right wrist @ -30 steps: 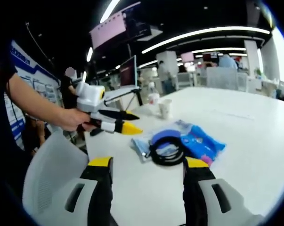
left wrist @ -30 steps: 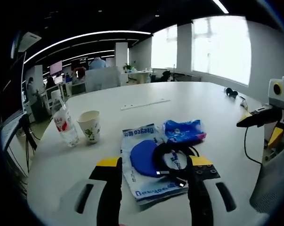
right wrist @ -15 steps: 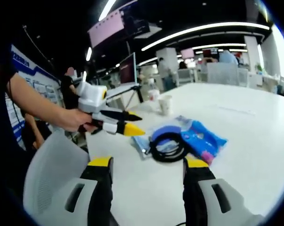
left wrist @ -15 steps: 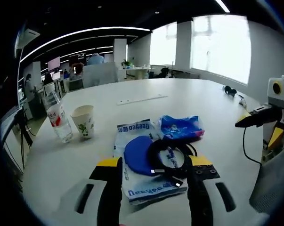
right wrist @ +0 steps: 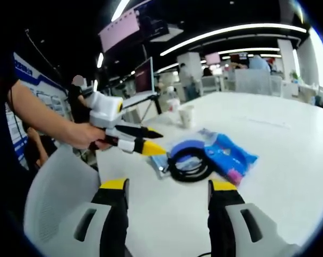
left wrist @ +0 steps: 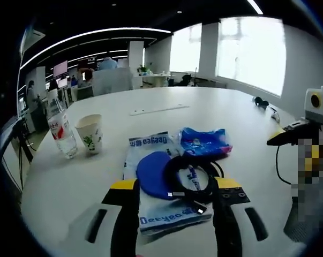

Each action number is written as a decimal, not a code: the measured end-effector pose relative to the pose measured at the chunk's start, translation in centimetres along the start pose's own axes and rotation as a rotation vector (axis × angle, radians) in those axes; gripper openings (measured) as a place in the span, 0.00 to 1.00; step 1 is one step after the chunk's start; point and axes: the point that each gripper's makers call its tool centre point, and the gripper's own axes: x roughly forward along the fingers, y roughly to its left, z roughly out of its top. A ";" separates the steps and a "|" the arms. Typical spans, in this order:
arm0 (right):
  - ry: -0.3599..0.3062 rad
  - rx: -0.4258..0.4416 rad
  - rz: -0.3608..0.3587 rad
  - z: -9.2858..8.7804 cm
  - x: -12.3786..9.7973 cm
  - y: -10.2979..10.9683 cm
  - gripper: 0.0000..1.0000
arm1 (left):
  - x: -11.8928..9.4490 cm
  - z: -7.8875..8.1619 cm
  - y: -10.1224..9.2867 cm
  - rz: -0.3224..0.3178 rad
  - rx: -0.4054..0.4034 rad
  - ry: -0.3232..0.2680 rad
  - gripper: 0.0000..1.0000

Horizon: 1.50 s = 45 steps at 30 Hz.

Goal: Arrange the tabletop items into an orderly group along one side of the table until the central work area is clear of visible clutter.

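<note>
Left gripper view: cable (left wrist: 192,179) between parted tongs (left wrist: 175,188).

Clutter heaped on a white round table (left wrist: 166,107)

A flat white "Deeyeo" tissue pack (left wrist: 153,176) lies nearest in the left gripper view, with a blue round pad (left wrist: 150,174) on top and a coiled black cable (left wrist: 192,179) overlapping both. A crumpled blue wipe packet (left wrist: 204,143) touches the pack's far edge. Well apart, to their left, a patterned paper cup (left wrist: 90,134) stands upright just beside a clear water bottle (left wrist: 59,128) with a red label.
</note>
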 end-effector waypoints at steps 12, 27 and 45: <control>0.028 -0.006 -0.008 -0.8 0.3 -0.8 0.52 | 1.6 -0.6 -0.2 -0.015 -0.025 0.022 0.51; 0.052 0.013 -0.012 -1.7 0.5 -1.3 0.51 | 3.6 -1.1 -0.8 -0.028 -0.033 0.051 0.50; 0.072 0.018 -0.024 -2.3 0.5 -1.9 0.51 | 5.6 -2.1 0.5 0.019 0.016 0.130 0.40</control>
